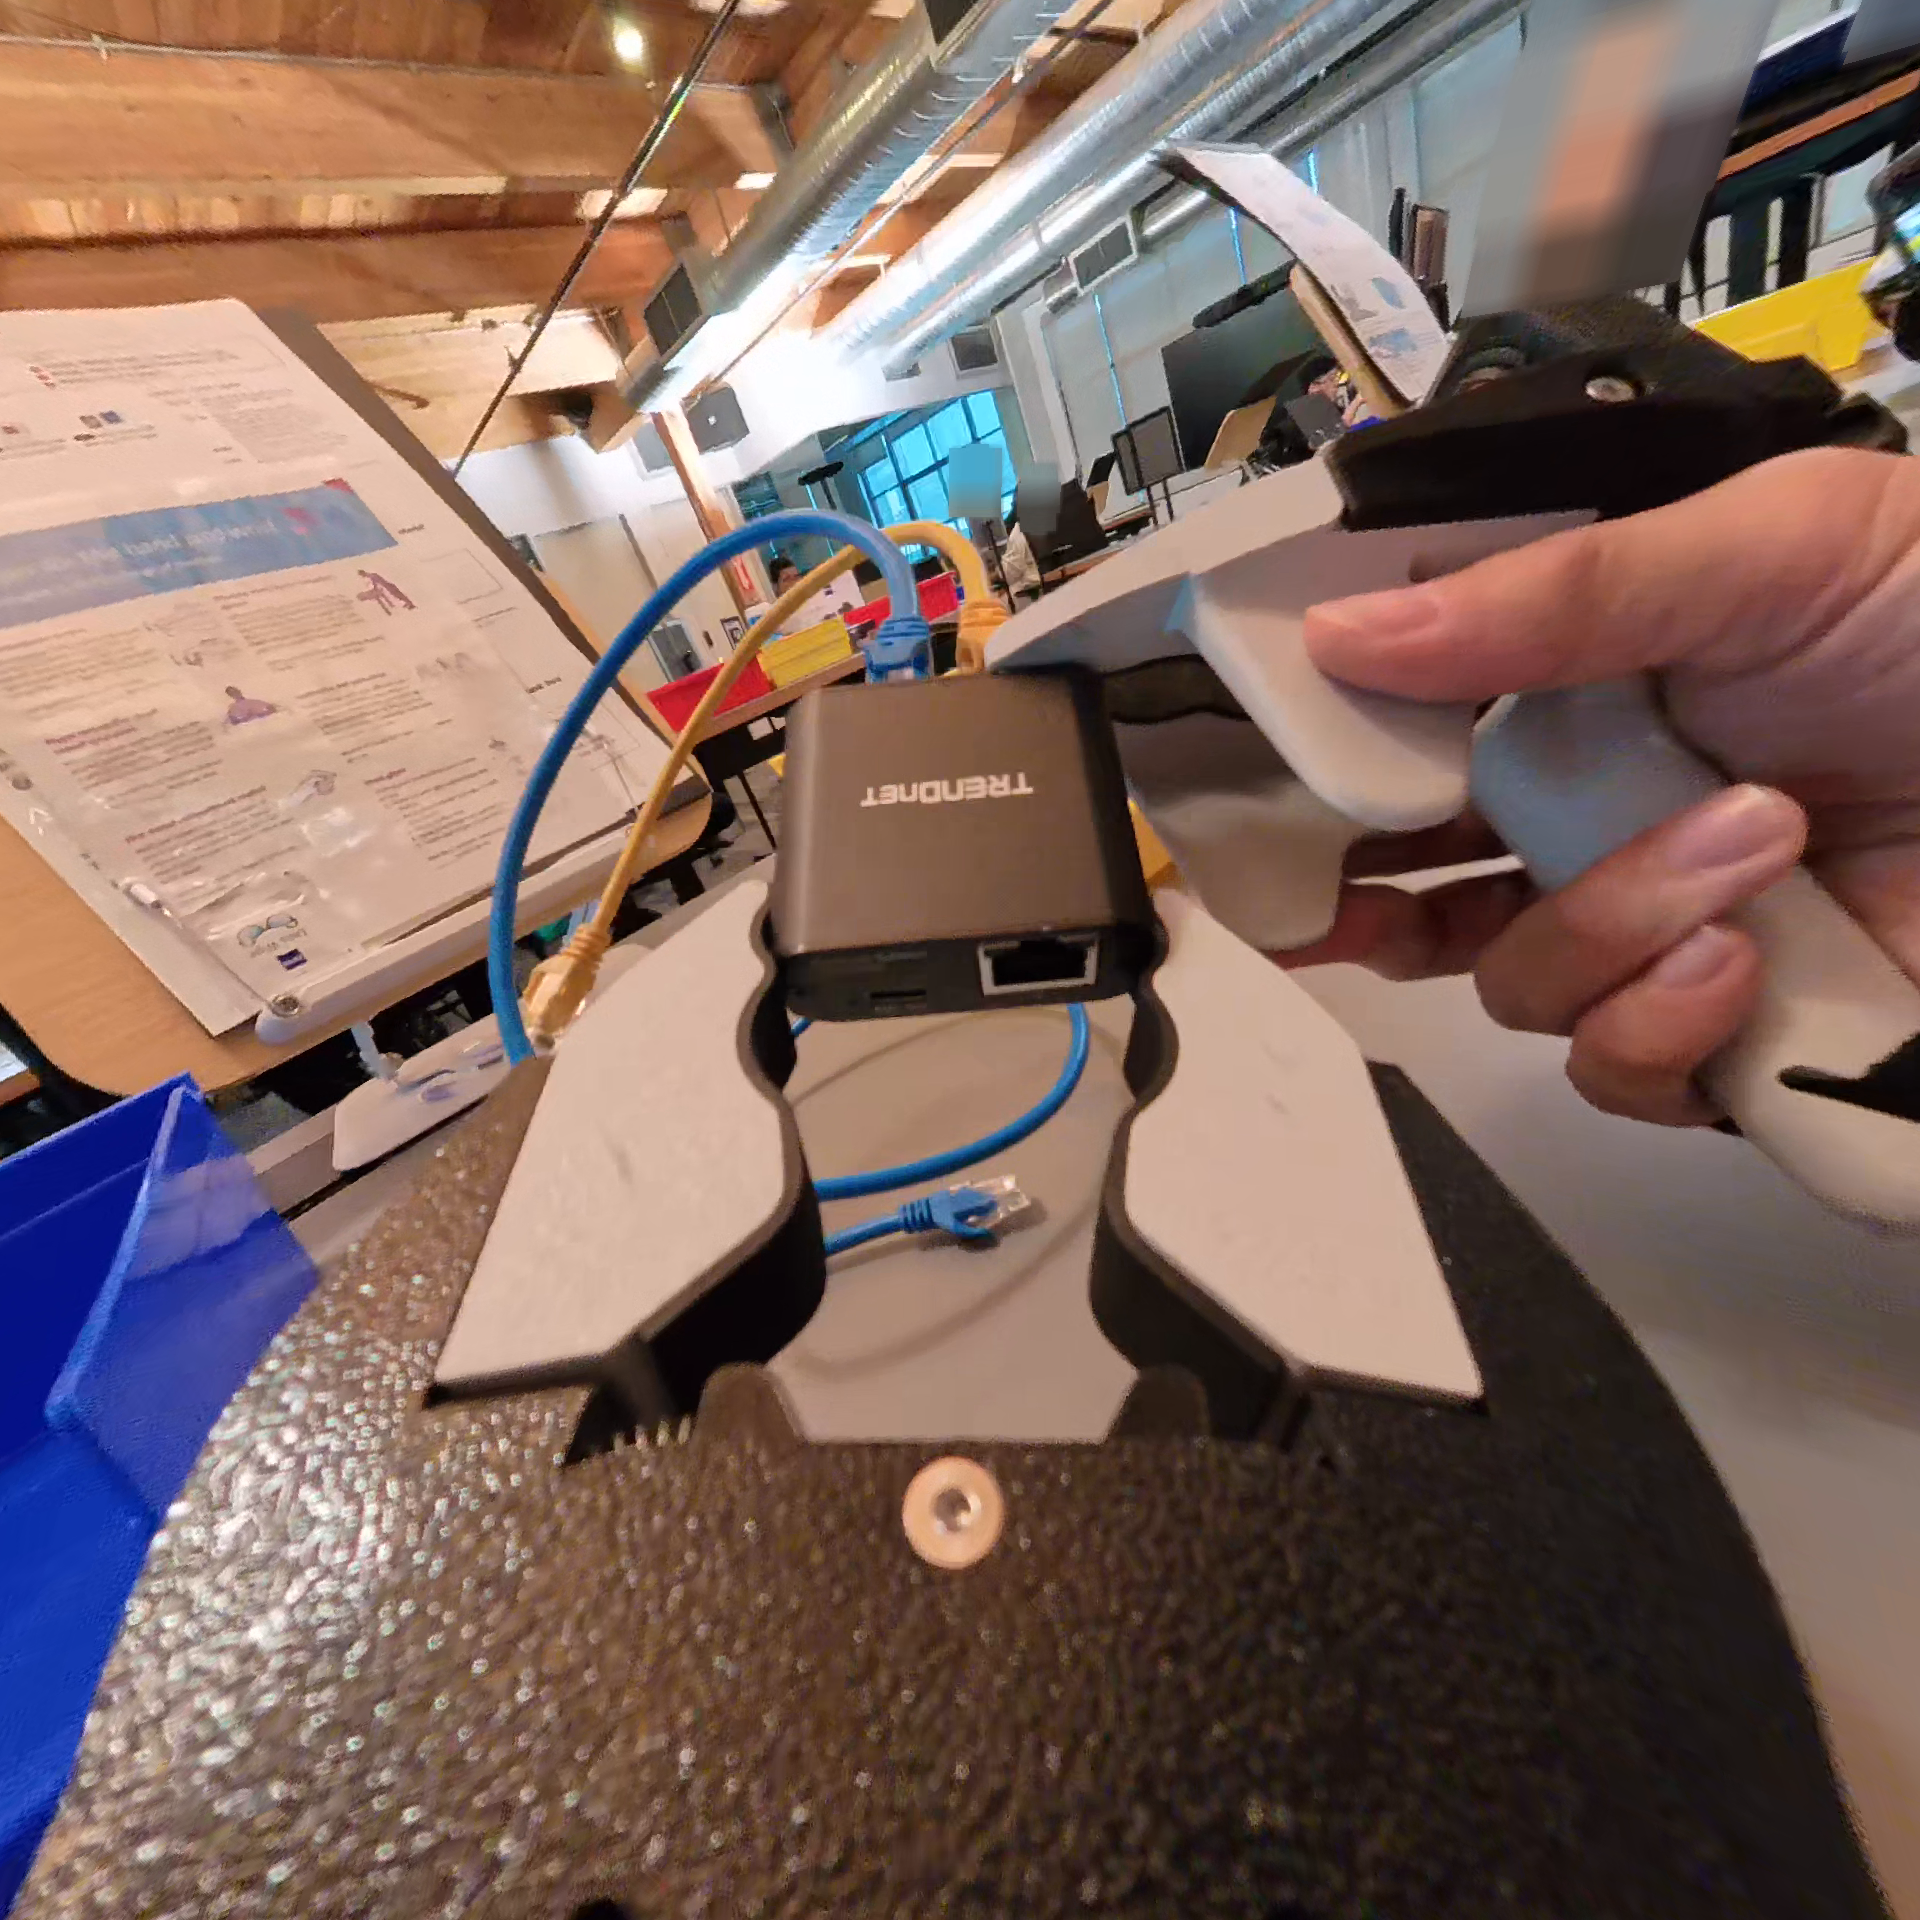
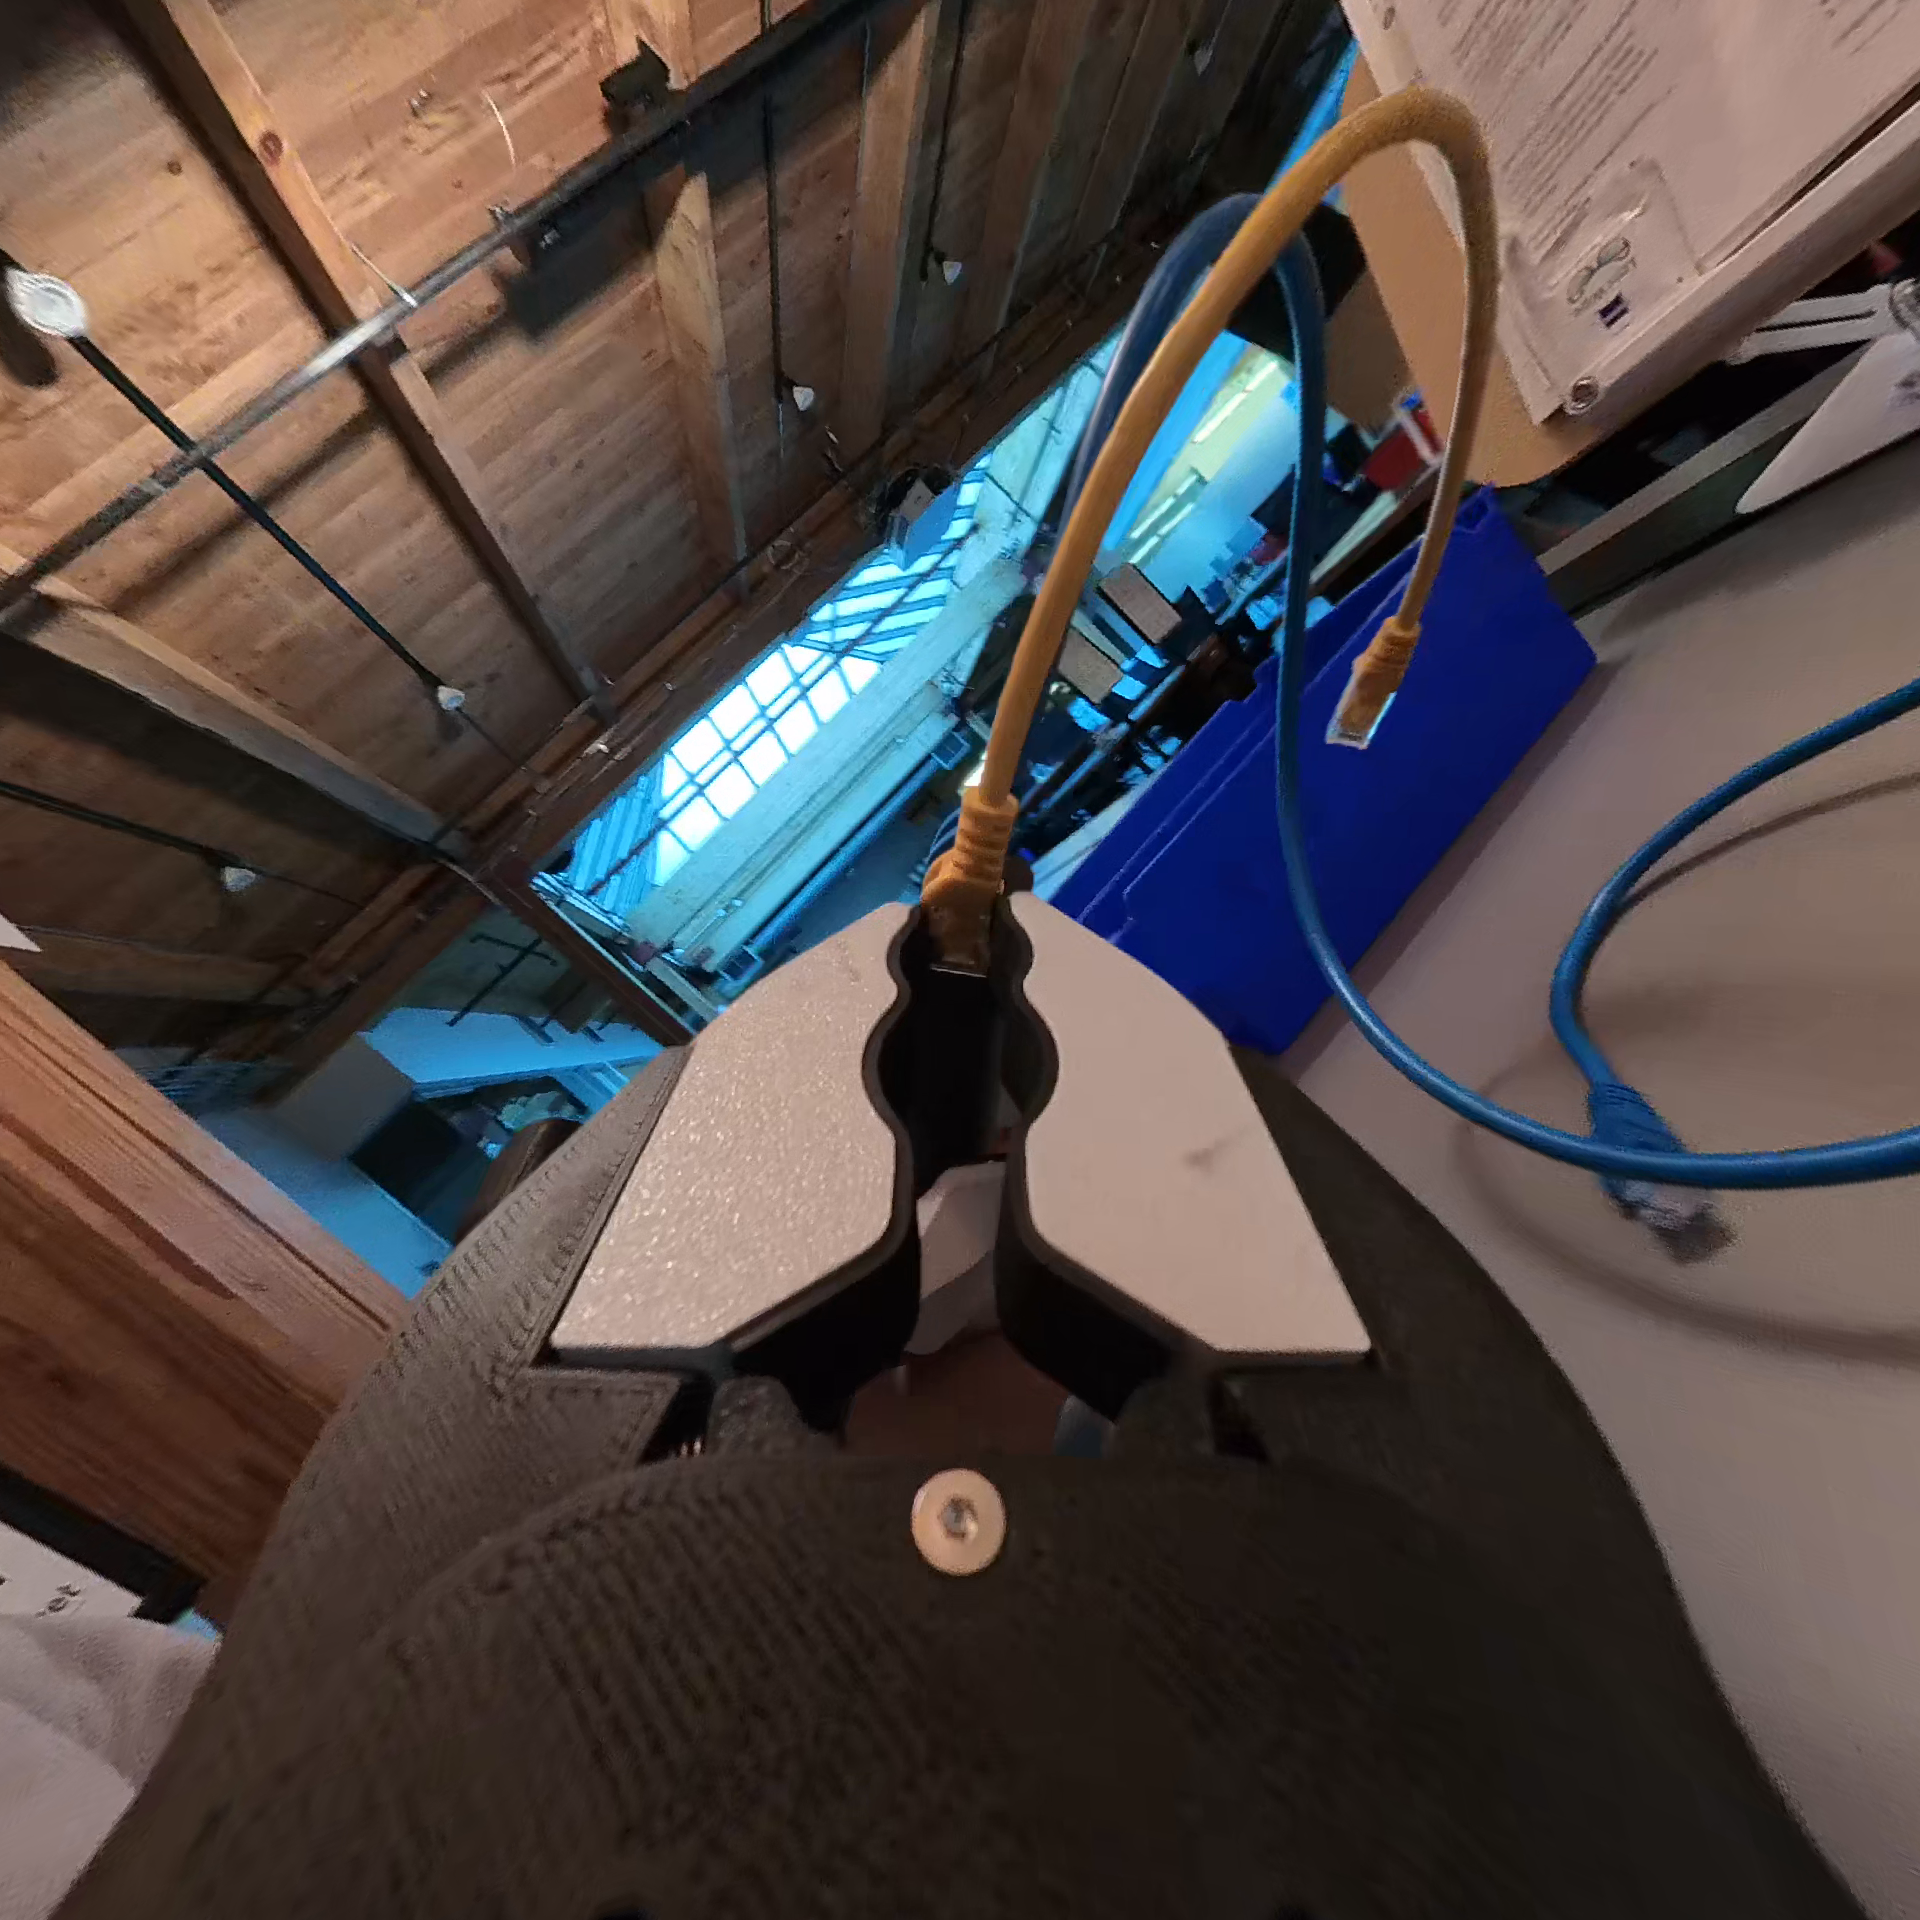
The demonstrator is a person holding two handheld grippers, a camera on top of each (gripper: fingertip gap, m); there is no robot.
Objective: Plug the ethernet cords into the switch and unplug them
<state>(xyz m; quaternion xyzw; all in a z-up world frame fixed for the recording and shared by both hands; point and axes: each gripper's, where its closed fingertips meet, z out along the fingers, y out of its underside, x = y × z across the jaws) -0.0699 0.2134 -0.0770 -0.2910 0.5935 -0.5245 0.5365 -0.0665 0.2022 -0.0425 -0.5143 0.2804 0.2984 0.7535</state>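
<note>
My left gripper (image 1: 961, 940) is shut on the black switch (image 1: 945, 821) and holds it above the grey table (image 1: 1621, 1340). The switch's near port (image 1: 1039, 961) is empty. A blue cord (image 1: 540, 800) has one plug (image 1: 899, 644) in the switch's far side; its other plug (image 1: 971, 1210) lies on the table. My right gripper (image 2: 961, 935) is shut on the yellow cord's plug (image 2: 966, 883) at the switch's far side (image 1: 977, 629); I cannot tell whether it is seated. The yellow cord (image 2: 1143, 416) arcs up and its free plug (image 2: 1366, 696) hangs loose.
A blue bin (image 1: 104, 1299) stands at the left table edge; it also shows in the right wrist view (image 2: 1299, 831). A tilted board with an instruction sheet (image 1: 260, 675) stands behind it. A person's hand (image 1: 1662, 779) holds the right gripper's handle. The tips of both grippers are at nearly the same place.
</note>
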